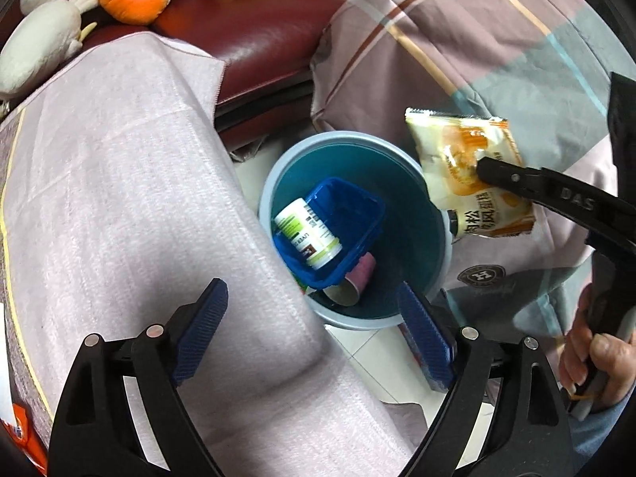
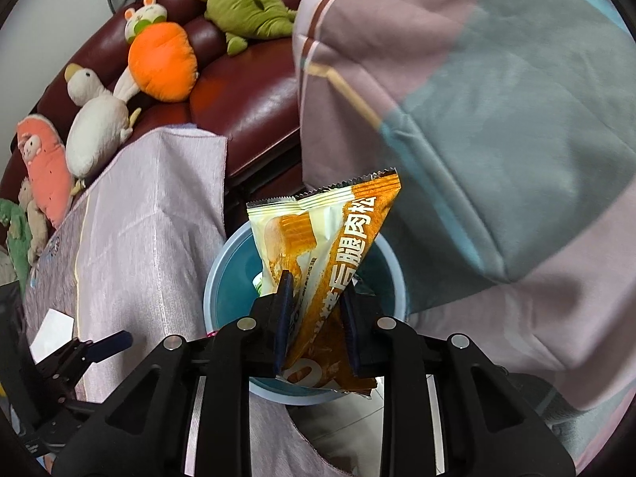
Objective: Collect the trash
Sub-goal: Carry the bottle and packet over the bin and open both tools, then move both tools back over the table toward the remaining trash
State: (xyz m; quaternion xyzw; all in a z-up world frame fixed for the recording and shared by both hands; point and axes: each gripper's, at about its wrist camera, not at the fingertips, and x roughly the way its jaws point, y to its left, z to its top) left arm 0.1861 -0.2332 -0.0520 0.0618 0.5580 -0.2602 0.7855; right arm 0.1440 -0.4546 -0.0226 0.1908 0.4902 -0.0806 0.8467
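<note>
A light-blue waste bin stands on the floor between a cloth-covered surface and a quilt. Inside it lie a blue plastic tray, a white bottle with a green label and a pink paper cup. My left gripper hangs open above the bin's near rim, nothing between its blue pads. My right gripper is shut on an orange-and-white snack wrapper and holds it upright over the bin. In the left wrist view the wrapper hangs at the bin's right rim.
A pale pink cloth covers the surface on the left. A plaid quilt rises on the right. Behind stands a dark red sofa with plush toys. A person's hand grips the right handle. White floor tiles show beside the bin.
</note>
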